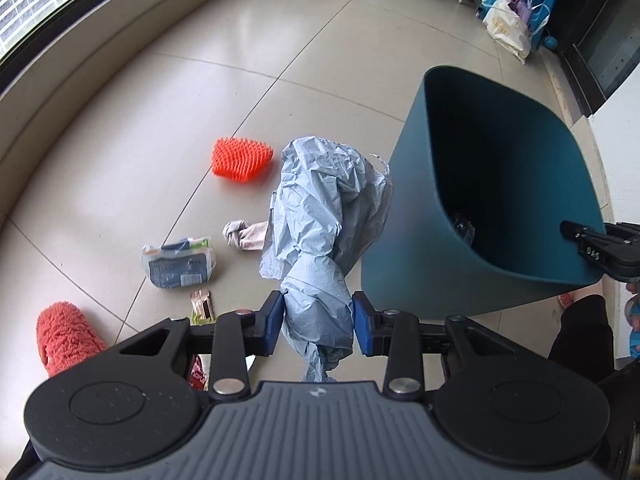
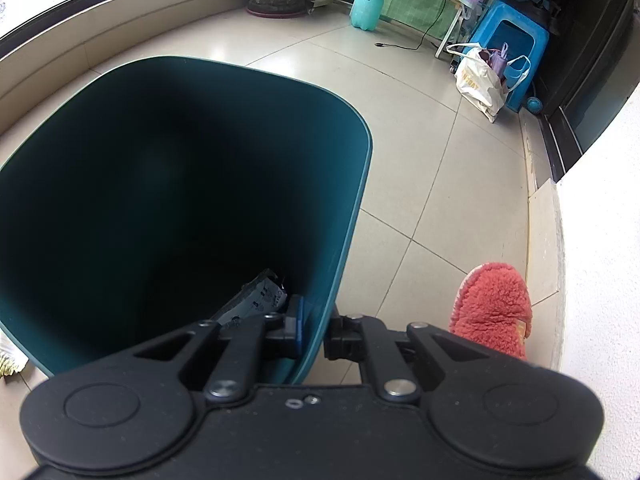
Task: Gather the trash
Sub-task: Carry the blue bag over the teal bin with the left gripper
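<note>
We see the crumpled pale blue plastic bag [image 1: 320, 216] pinched between the blue pads of our left gripper [image 1: 318, 322]. The jaws stand partly closed and press on its bunched lower end. The bag is thin, wrinkled film, wide and puffed at the far end and twisted narrow where we grip it. Its long axis runs from near to far, straight out from the fingers, and the loose end lies just left of the bin.

On the tiled floor [image 1: 160, 120], going left to right, we count one red fuzzy slipper [image 1: 66, 336], one blue-and-white food packet [image 1: 178, 264], one small gold wrapper [image 1: 202, 306], one orange spiky pad [image 1: 242, 158] farther off, and one balled grey-and-pink tissue [image 1: 246, 234] partly behind the bag.

To the right stands one dark teal trash bin [image 1: 500, 184], tilted with its mouth toward us. Our right gripper [image 2: 314, 332] is closed on the near rim of the bin, one finger inside the wall and one outside. Inside, one crumpled printed wrapper [image 2: 260, 298] lies at the bottom. A second red slipper [image 2: 494, 308] sits right of the bin.
</note>
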